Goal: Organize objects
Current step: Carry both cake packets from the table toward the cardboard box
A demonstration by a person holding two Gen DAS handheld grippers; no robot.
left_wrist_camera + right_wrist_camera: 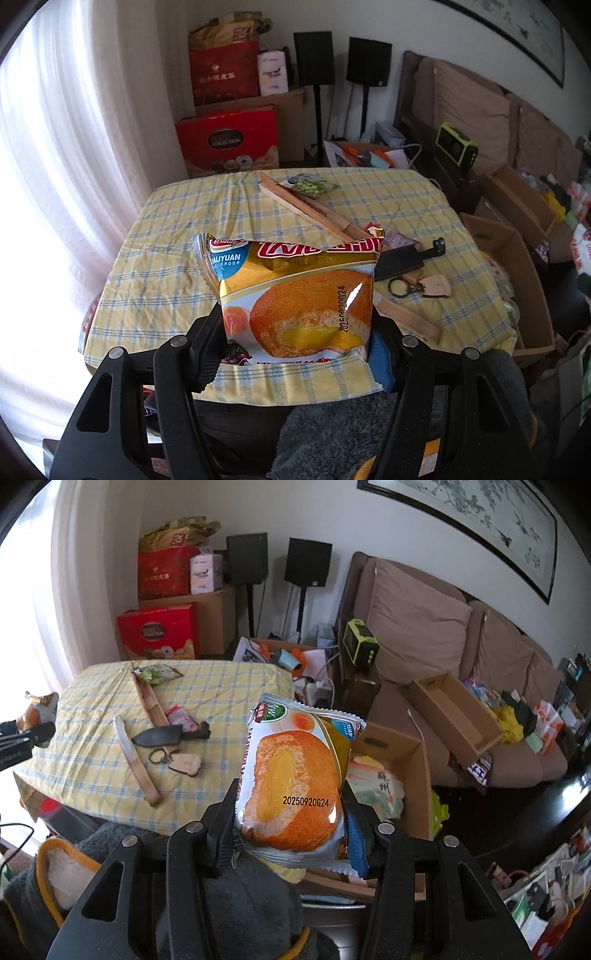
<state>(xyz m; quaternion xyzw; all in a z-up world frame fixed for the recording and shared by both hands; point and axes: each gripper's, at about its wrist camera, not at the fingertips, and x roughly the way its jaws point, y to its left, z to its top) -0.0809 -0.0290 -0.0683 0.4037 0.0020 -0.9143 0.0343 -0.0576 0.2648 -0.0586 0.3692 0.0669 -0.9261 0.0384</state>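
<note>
Left wrist view: the left gripper [295, 343] is clamped on a gold cake packet [295, 291], upright between its fingers, with the checked table [177, 266] beyond. Right wrist view: the right gripper [290, 834] grips a silver cake packet [295, 786], a cardboard box [410, 753] just behind it.

Knife blade [400, 263] sheathed, sofa clutter [517, 716] (too small) unreadable, painting [480, 520] cropped

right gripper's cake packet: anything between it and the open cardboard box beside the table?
Nothing visible. The right gripper grips the cake packet, and the cardboard box behind it is open-topped, holding only a printed bag.
</note>
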